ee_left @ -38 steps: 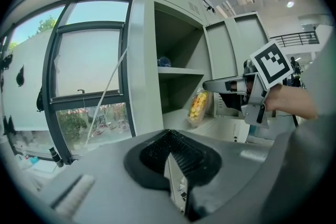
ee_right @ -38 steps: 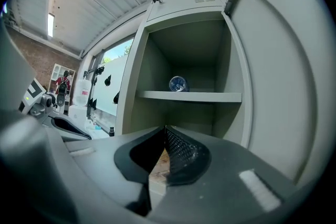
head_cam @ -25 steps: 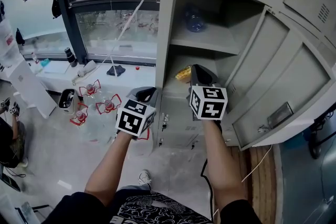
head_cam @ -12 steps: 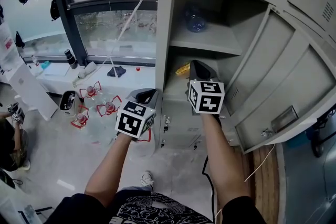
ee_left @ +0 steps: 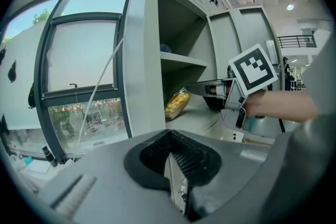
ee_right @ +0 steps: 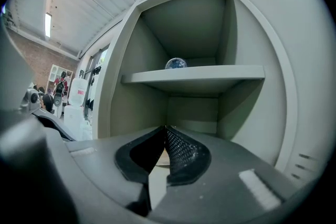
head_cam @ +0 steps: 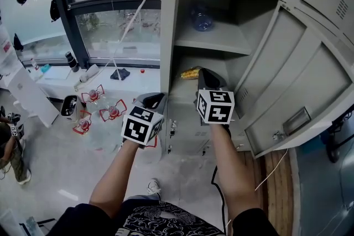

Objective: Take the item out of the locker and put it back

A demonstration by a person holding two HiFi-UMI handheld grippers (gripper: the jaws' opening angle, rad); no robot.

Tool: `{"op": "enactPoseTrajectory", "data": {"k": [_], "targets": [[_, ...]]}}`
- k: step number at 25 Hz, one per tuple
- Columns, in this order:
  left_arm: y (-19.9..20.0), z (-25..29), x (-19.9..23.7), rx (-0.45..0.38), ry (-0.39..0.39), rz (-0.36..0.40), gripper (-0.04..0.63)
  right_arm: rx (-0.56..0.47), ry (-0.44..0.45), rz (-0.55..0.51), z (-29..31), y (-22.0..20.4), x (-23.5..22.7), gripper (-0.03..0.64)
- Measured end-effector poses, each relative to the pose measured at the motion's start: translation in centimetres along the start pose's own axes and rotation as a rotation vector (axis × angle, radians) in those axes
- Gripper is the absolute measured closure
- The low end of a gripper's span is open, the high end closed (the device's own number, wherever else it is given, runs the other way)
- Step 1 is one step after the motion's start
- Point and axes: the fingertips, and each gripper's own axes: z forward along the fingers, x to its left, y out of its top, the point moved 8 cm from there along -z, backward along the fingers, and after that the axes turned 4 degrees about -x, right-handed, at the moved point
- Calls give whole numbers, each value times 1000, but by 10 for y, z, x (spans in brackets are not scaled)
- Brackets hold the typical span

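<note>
Where the floor meets the window: three small red-framed objects (head_cam: 113,112) lie close together on the pale floor; what they are cannot be told.
Left gripper: the grey two-jaw left gripper (head_cam: 155,98), with its black-and-white marker cube, hangs outside the locker, just beside its left front edge and level with the lower compartment.
Left jaws: in the left gripper view the ribbed black pads (ee_left: 181,152) meet at the tip, with nothing between them.
Locker: a tall grey metal locker (head_cam: 168,19) stands with one compartment open, split by a grey shelf (head_cam: 213,40) into an upper and a lower space.
Upper space: a clear blue plastic bottle (head_cam: 200,17) sits on the shelf towards the back.
Task item: a crinkled yellow snack bag (head_cam: 190,73) lies in the lower space, on its floor near the left wall.
Right gripper: the grey two-jaw right gripper (head_cam: 203,71) reaches into the lower space, its tip just right of the bag; whether they touch cannot be told.
Right jaws: in the right gripper view the meshed black pads (ee_right: 181,152) come together at the tip, holding nothing.
Door: the grey metal door (head_cam: 293,91) stands swung wide open on the right, well apart from both grippers.
</note>
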Motion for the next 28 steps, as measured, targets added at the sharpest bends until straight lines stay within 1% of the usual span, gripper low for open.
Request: {"op": "enactPoseTrajectory", "data": {"k": [12,28], "targets": [[0,-9,-6,-4,-6,2,595,62,0,22,-16,-26,10,589],[-1,-11,-6,-3,-18,5,595,161,-11,44,-20,-62,13,589]]}}
